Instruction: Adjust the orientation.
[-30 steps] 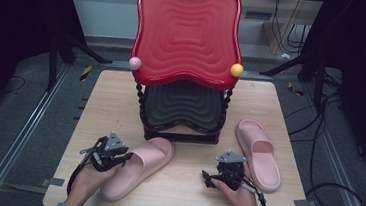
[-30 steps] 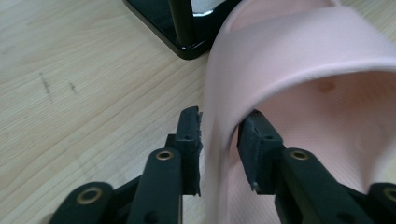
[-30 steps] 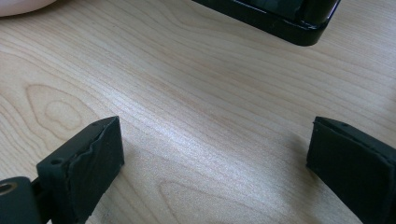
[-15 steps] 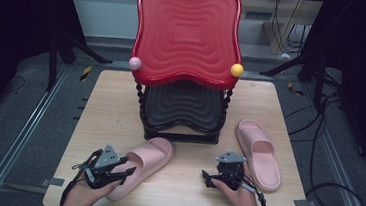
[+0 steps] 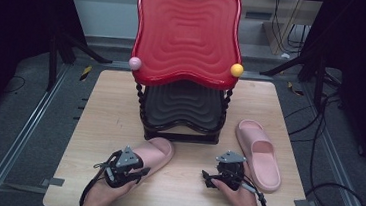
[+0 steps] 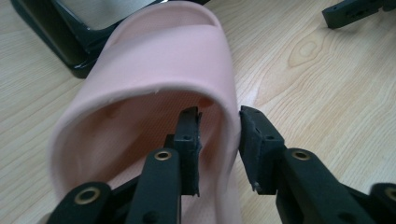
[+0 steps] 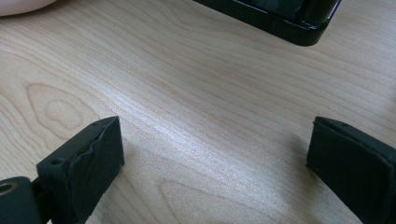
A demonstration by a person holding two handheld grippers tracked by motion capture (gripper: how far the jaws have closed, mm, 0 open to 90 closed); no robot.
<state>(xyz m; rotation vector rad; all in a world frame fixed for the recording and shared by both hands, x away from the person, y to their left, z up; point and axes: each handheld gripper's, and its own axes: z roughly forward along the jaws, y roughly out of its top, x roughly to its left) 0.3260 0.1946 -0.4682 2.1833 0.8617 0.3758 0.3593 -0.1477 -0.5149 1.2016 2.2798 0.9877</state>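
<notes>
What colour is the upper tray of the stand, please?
Glossy red upper tray, clearest in the high view.

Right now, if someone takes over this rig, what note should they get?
Left gripper: fingers have just been closing on the side wall of the near pink slipper, one inside, one outside; a firm grip isn't certain.
Right gripper: open over bare table, holding nothing.
Second pink slipper lies right of the two-tier rack.
Done: first slipper reached. Left: probably both slippers onto the rack.
</notes>
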